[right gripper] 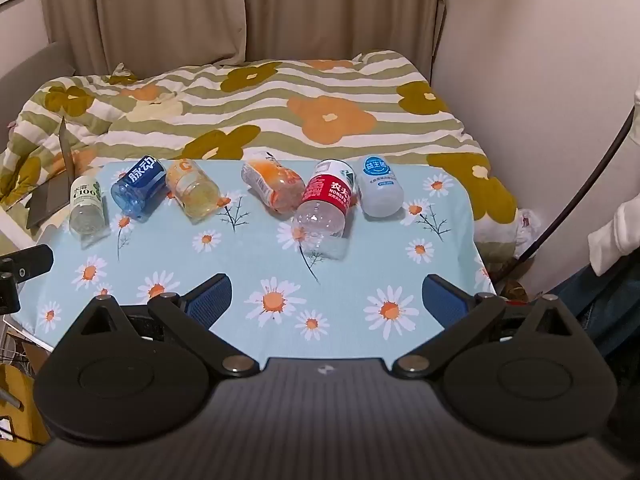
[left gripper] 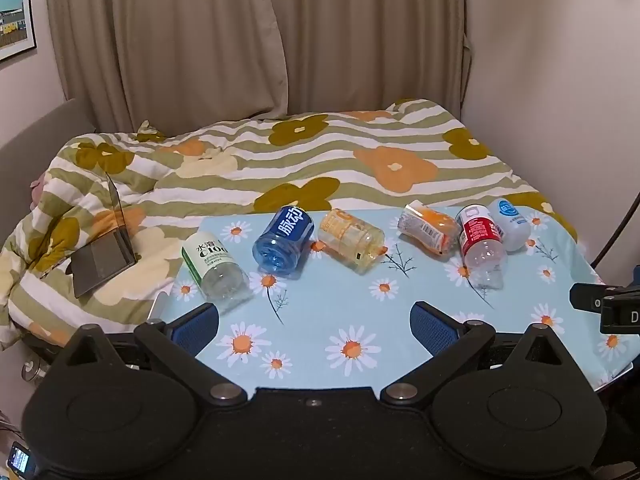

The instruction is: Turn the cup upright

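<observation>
A bed [right gripper: 280, 92] with a striped flower blanket fills the back of the room, in front of beige curtains [left gripper: 200, 40]. A grey laptop [left gripper: 102, 248] lies half open on the blanket at the left. In front of the bed stands a table [right gripper: 248, 264] with a light blue daisy cloth.

Six cups cut from drink bottles lie on their sides in a row along the far part of the table. From left to right they are: a green and white cup [left gripper: 212, 266], a blue cup [left gripper: 285, 240], a yellow cup [left gripper: 352, 238], an orange cup [left gripper: 430, 230], a red cup [right gripper: 326, 202] and a pale white cup [right gripper: 379, 190]. The red cup touches the orange cup on one side and lies just beside the white cup on the other. None of them stands upright.

The left gripper [left gripper: 316, 320] hangs over the near edge of the table with its blue fingers [left gripper: 196, 326] wide apart, and it holds nothing. The right gripper [right gripper: 326, 300] is also spread wide and empty, and its fingers [right gripper: 210, 300] are near the table's front part, well apart from the cups.
</observation>
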`<state>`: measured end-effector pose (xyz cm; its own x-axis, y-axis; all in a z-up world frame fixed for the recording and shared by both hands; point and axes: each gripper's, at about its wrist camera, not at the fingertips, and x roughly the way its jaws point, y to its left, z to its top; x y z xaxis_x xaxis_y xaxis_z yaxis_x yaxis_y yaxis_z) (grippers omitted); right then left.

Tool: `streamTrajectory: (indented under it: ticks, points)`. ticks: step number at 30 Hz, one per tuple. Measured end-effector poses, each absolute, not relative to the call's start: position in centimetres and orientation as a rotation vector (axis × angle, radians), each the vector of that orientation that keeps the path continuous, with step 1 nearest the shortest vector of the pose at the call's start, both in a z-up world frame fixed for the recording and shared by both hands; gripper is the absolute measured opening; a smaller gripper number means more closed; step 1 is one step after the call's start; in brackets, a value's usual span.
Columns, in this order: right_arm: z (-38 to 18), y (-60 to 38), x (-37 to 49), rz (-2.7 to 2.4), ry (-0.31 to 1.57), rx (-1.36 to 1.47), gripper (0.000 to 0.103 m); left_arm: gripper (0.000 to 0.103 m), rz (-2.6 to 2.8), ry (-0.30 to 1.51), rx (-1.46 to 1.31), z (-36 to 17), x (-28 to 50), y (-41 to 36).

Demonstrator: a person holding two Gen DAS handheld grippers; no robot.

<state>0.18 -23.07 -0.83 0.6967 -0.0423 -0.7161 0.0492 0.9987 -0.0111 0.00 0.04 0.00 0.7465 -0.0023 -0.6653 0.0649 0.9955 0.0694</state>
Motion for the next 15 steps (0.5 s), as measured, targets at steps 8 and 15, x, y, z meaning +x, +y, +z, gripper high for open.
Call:
streamTrajectory:
  ticks: [8,15]
  points:
    - [-0.99,-23.01,-0.07,-0.055,0.790,0.003,0.103,0.103,-0.036,0.755,0.090,0.24,0.69,-0.30]
    - [-1.27,-22.57,0.05,-0.060,0.798,0.001,0.103,0.103,-0.039,0.739,0.089,0.13,0.38,0.07]
